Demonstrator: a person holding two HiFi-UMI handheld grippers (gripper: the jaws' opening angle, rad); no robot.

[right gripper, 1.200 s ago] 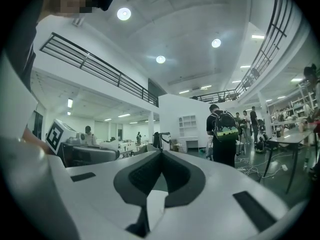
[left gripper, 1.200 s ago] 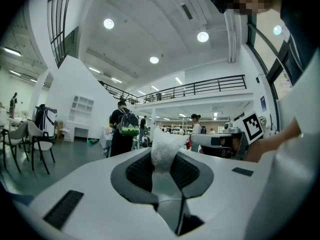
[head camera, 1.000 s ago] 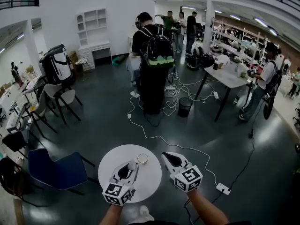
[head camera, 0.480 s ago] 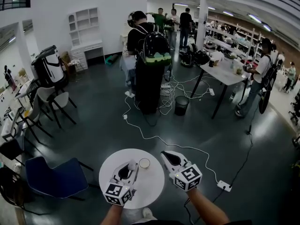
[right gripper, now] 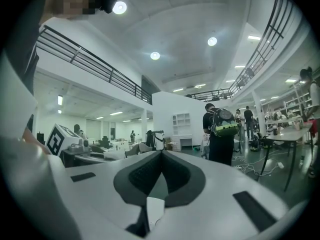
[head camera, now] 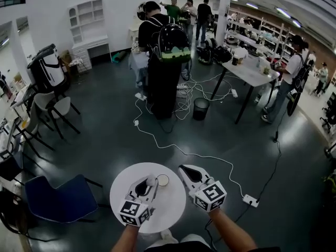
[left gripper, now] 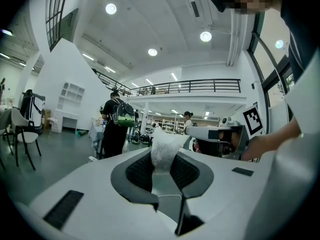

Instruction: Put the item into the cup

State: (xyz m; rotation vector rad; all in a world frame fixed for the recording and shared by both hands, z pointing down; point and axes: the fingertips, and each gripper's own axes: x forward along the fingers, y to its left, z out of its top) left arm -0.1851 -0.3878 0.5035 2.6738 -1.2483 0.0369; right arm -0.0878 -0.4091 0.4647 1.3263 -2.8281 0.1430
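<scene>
**Wad at the cup's rim, not yet dropped**

The item, a white crumpled wad (left gripper: 164,149) (paper or soft tissue by the look), is clamped between the jaws of the left gripper (head camera: 148,184). It sticks out past the jaw tips. In the head view it sits just beside the left rim of the small pale cup (head camera: 163,180). I cannot tell whether it touches the rim. The cup stands upright, mouth open, on the round white table (head camera: 123,188), a little off the middle toward the far right edge.

Step in hand, as I judge it: bring the wad over the mouth and let go.
- The wad is not yet centred over the opening, so shift it right until it hangs inside the rim line.
- The cup looks light, so keep the jaw tips clear of its wall; a nudge could tip it or slide it.
- Open the jaws only once the wad is above the mouth, and low. Soft material may cling to a pad or catch on the rim.

Tools:
- Left gripper: jaws part closed, pressing on the wad from both sides.
- Right gripper (head camera: 185,170): jaws together, tips meeting, nothing between them. It hovers by the table's right edge, just right of the cup, touching nothing.
</scene>
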